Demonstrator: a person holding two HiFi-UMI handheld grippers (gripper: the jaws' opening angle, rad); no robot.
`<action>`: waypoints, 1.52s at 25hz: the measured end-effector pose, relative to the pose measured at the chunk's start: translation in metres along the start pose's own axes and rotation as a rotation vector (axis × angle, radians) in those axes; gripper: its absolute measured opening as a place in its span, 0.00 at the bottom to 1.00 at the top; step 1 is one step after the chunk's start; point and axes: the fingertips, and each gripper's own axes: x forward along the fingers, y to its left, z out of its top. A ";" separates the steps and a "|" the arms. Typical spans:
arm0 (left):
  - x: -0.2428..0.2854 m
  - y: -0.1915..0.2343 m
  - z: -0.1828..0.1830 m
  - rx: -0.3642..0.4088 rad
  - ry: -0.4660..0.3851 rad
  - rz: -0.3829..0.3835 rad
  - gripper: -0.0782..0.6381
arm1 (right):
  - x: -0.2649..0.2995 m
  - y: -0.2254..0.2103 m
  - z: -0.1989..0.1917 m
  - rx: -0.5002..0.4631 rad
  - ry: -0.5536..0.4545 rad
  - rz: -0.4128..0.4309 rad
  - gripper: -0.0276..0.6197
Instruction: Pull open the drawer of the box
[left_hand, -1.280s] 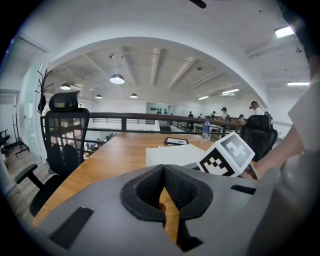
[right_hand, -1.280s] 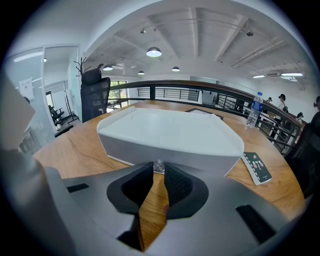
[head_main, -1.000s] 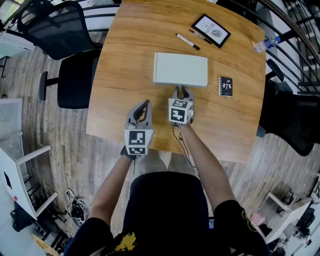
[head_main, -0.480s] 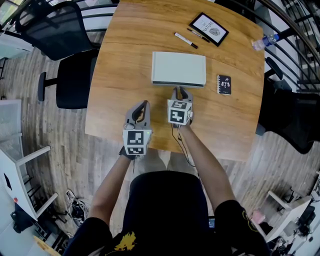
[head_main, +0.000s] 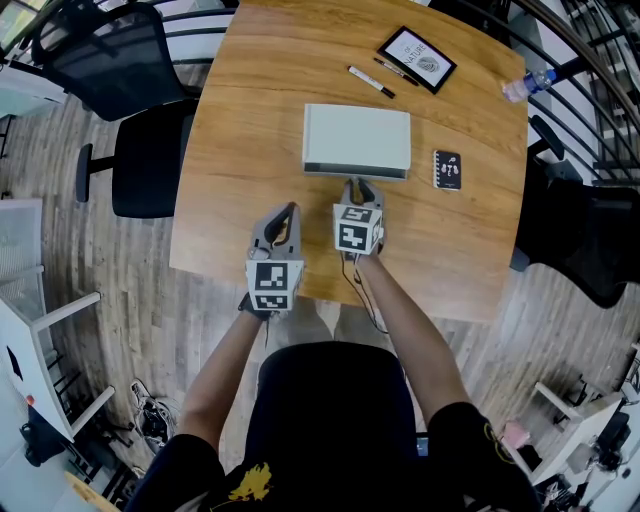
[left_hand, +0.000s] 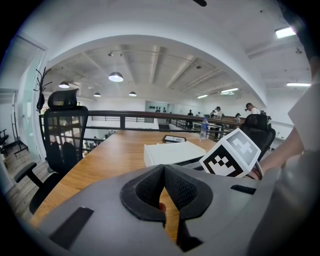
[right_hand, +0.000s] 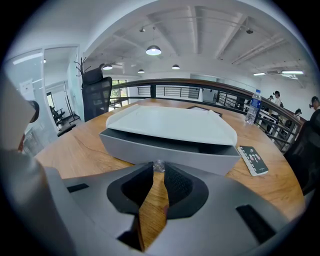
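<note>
The box (head_main: 357, 139) is set mid tabletop (head_main: 250, 120). Its drawer (right_hand: 170, 150) is out a bit, w/ its knob (right_hand: 159, 165) pinched by R gripper (right_hand: 156, 172) jaws. L gripper (left_hand: 164, 170) jaws are shut, empty.

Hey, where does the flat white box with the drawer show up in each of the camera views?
Head view: flat white rectangular box, upper centre of the wooden table.
Left gripper view: box at centre, just past the jaws.
Right gripper view: box fills the middle; right gripper pinches its small clear drawer knob.
Shared landmark: clear plastic water bottle, beyond the box to its right.
</note>
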 end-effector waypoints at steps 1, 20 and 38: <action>0.000 0.000 0.000 0.000 -0.001 0.000 0.12 | -0.001 0.000 0.000 -0.005 0.000 -0.001 0.14; -0.003 -0.004 -0.001 0.001 -0.005 0.005 0.12 | -0.010 0.002 -0.013 -0.001 0.014 0.018 0.14; -0.001 -0.015 -0.007 0.011 0.014 -0.023 0.12 | -0.021 0.005 -0.019 0.014 0.013 0.022 0.14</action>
